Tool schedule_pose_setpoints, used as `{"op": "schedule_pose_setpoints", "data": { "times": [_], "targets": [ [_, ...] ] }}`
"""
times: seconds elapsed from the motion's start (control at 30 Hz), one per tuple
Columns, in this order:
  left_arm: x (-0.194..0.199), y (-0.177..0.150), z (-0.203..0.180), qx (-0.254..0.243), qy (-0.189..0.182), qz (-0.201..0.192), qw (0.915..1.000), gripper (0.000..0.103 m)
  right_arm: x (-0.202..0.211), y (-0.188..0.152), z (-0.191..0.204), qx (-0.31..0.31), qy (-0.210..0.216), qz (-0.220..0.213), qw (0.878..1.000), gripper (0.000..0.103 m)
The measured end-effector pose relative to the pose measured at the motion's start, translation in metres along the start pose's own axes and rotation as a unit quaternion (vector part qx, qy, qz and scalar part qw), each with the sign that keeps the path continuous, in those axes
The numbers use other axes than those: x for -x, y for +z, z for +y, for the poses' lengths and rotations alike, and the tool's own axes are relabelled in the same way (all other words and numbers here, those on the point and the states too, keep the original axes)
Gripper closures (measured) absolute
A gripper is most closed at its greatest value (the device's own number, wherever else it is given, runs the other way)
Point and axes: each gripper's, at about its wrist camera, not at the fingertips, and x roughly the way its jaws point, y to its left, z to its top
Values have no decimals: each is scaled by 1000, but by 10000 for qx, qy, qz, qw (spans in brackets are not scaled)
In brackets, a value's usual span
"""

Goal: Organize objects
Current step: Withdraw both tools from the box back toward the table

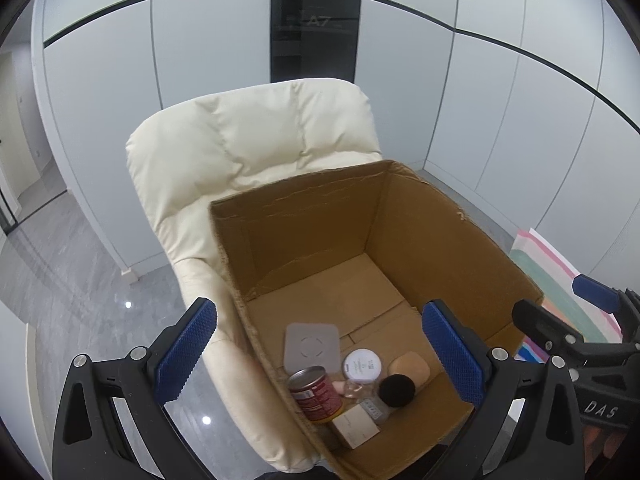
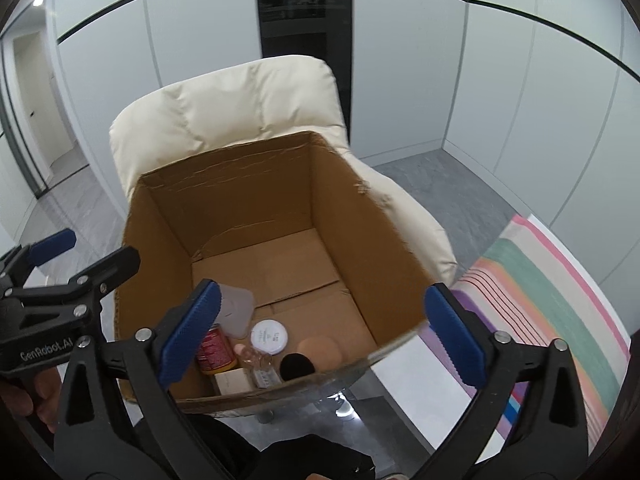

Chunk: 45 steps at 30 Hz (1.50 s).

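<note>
An open cardboard box point(image 1: 432, 216) point(image 2: 224, 184) rests on a cream armchair. On its floor lie a red tin can point(image 1: 316, 394) point(image 2: 216, 350), a grey square pad point(image 1: 311, 346) point(image 2: 238, 306), a white round lid point(image 1: 362, 365) point(image 2: 269, 336), a beige sponge point(image 1: 409, 367) point(image 2: 320, 352), a black puff point(image 1: 396, 390) point(image 2: 297, 366), a small clear bottle point(image 2: 256, 358) and a cream card box point(image 1: 355, 426) point(image 2: 232, 382). My left gripper point(image 1: 320, 356) hangs open over the box's near left corner. My right gripper point(image 2: 322, 334) stands wide open above the near edge, empty.
The cream armchair point(image 1: 248, 148) point(image 2: 224, 100) stands under and behind the box. A striped cloth point(image 2: 560, 300) point(image 1: 560, 288) covers a surface at the right, with a glass table edge point(image 2: 400, 344) near the box. Grey tiled floor point(image 1: 80, 264) lies left; white wall panels stand behind.
</note>
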Motion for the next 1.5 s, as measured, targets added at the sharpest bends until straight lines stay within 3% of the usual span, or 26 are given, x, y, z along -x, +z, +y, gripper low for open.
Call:
{"op": "schedule_pose_setpoints", "data": {
  "times": [0.83,1.23,1.5],
  "targets": [
    [-6,-2,-125,-816,-655,-31,9945,0,39,-34,-122,-1000,-749,12,9922,0],
    [14,-19,-197,-1134,-905,-180,9893,0,85,-66,-181,-1497,-1205,-94,9813,0],
    [35,-39,-234,-1297,-969,-48,9868,0,127,-97,-215,-1852,-1606,-177,9693,0]
  ]
}}
